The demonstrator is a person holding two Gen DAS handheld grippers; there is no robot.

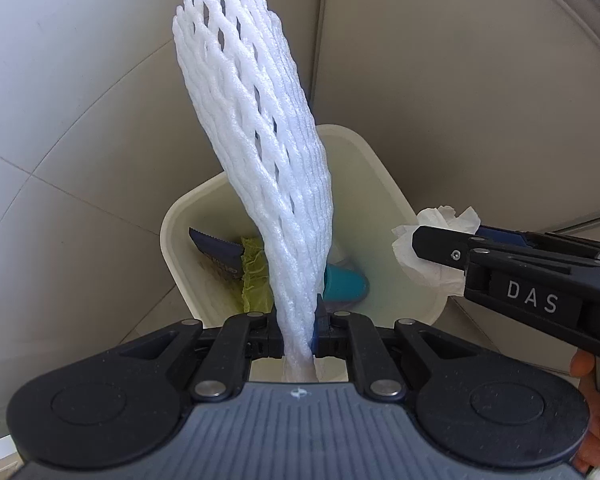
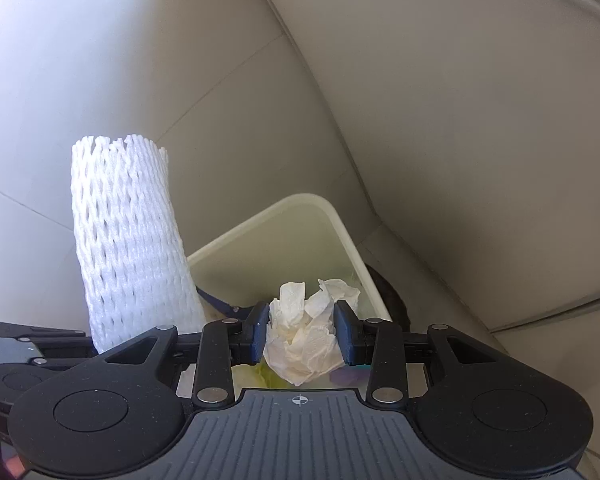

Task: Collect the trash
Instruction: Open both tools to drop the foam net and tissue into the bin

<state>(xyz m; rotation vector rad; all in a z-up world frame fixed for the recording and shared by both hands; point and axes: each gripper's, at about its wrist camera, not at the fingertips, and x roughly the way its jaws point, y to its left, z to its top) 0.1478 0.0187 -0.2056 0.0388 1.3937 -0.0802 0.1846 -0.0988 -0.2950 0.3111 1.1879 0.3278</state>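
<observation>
My left gripper (image 1: 299, 330) is shut on the pinched end of a white foam fruit net (image 1: 256, 152), which stands up over the cream trash bin (image 1: 384, 184). The net also shows in the right wrist view (image 2: 128, 248). My right gripper (image 2: 301, 330) is shut on a crumpled white tissue (image 2: 302, 340) above the bin (image 2: 332, 216). In the left wrist view the right gripper (image 1: 424, 240) comes in from the right with the tissue (image 1: 440, 220) over the bin's right rim. Inside the bin lie a dark wrapper (image 1: 216, 250), yellow-green trash (image 1: 254, 276) and a teal cup (image 1: 346, 284).
The bin stands on a pale tiled floor (image 1: 80, 128). A curved cream furniture edge (image 2: 500, 128) runs along the right behind the bin. A dark object (image 2: 392, 300) lies just beyond the bin's right rim.
</observation>
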